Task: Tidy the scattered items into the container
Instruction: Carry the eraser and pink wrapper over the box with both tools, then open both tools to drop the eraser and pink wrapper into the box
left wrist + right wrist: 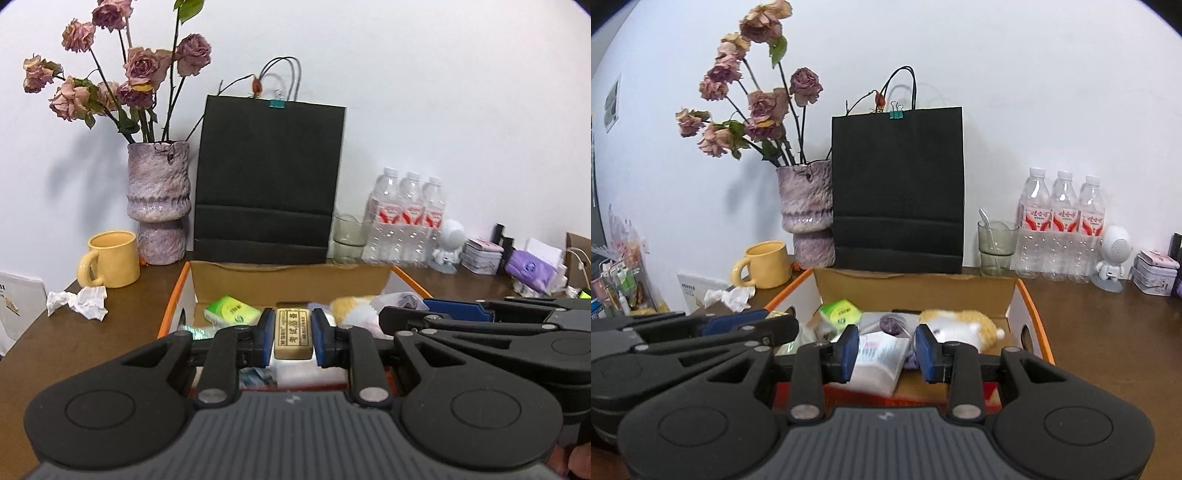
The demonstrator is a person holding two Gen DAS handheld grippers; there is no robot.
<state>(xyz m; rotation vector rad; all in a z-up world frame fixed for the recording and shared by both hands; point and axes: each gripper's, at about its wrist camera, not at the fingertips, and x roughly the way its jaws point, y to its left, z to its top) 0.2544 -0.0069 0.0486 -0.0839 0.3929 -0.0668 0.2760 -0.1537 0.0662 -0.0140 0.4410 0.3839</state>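
Already the left gripper has its blue pads pressed against both long sides of a tan eraser, holding it over the near part of the cardboard box. The eraser's long axis runs straight away from the gripper, along the fingers and toward the far wall of the box. Directly beneath and beyond it lie a green tissue pack to the left and a yellow-and-white plush toy to the right. So the release appears to need only a downward drop, with no sideways reach.

The right gripper hovers just beside it on the right, jaws apart at a middling width and holding nothing. A white packet shows in the box between its pads. A crumpled paper remains outside on the table, nearer the left hand.
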